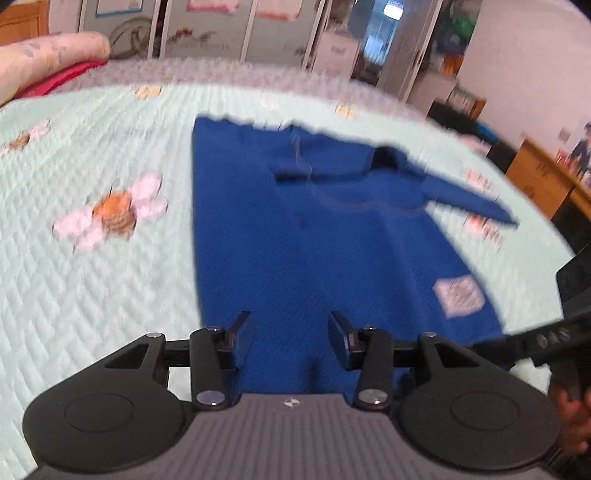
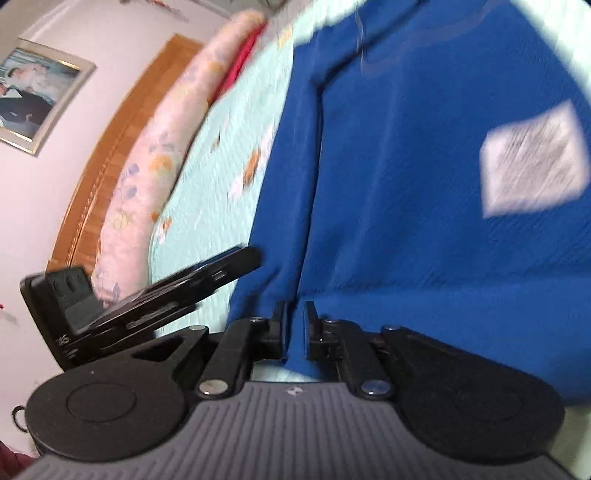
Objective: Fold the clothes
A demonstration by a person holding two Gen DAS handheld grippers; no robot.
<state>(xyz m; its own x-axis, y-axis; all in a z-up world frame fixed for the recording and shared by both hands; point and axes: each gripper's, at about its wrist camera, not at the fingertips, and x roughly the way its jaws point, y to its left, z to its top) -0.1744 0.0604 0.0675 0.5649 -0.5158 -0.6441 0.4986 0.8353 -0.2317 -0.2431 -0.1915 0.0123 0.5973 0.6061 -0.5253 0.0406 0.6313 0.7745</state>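
A blue long-sleeved garment [image 1: 314, 240] lies flat on the bed, a white label [image 1: 458, 295] near its hem. One sleeve [image 1: 325, 166] is folded across the chest and the other [image 1: 469, 199] sticks out to the right. My left gripper [image 1: 291, 325] is open just over the near hem, its pads clear of the cloth. In the right wrist view my right gripper [image 2: 294, 317] is shut on a raised fold of the blue garment [image 2: 406, 184] at its hem corner, with the white label [image 2: 532, 162] to the right. Both views are blurred.
The mint quilted bedspread [image 1: 92, 277] has pink flower prints. A floral bolster [image 2: 155, 155] and red cloth [image 1: 62, 79] lie by the wooden headboard [image 2: 110, 147]. A framed picture [image 2: 33, 96] hangs on the wall. Wardrobe doors [image 1: 207, 29] and wooden furniture [image 1: 543, 177] border the bed.
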